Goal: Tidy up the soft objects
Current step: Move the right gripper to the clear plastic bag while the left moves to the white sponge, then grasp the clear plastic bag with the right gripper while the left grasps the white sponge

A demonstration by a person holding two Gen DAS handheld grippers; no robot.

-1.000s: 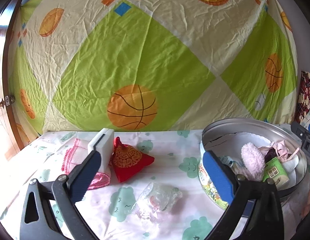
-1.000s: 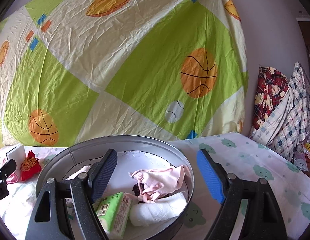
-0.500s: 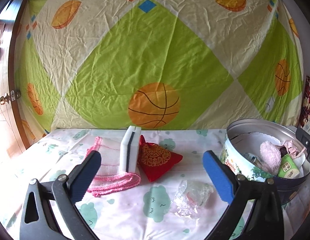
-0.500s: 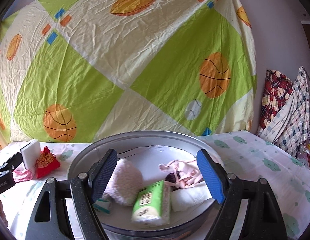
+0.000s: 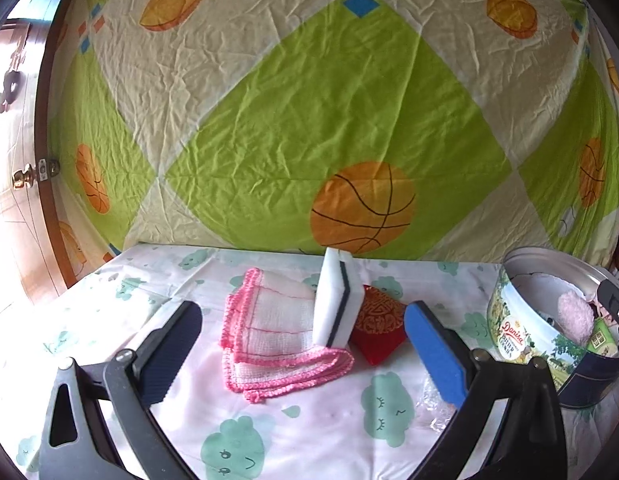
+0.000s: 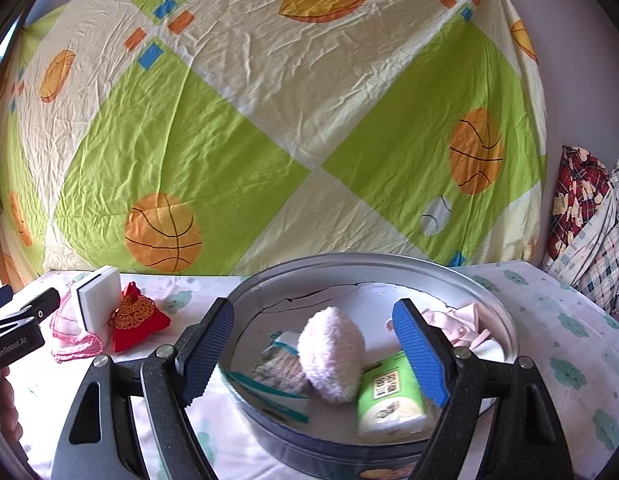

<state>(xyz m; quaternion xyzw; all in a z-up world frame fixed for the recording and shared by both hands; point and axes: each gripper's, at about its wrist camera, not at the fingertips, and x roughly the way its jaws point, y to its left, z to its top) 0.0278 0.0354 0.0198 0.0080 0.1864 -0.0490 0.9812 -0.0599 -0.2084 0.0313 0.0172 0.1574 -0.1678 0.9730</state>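
Black claws (image 5: 301,356), blue ribbed pads (image 6: 419,354)

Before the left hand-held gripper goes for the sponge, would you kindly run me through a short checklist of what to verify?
1. Left hand-held gripper open and empty: ok.
2. Sponge in plain sight, standing on edge between the pink cloth and red pouch: ok.
3. Sponge free of its neighbours: not ok; it rests on the cloth and seems to touch the pouch.
4. Right hand-held gripper open, holding nothing, in front of the cookie tin: ok.
5. Room left in the tin: ok; bare floor shows behind the fluffy puff and tissue pack.
6. Clear plastic bag out of the way: cannot tell; the finger hides most of it.
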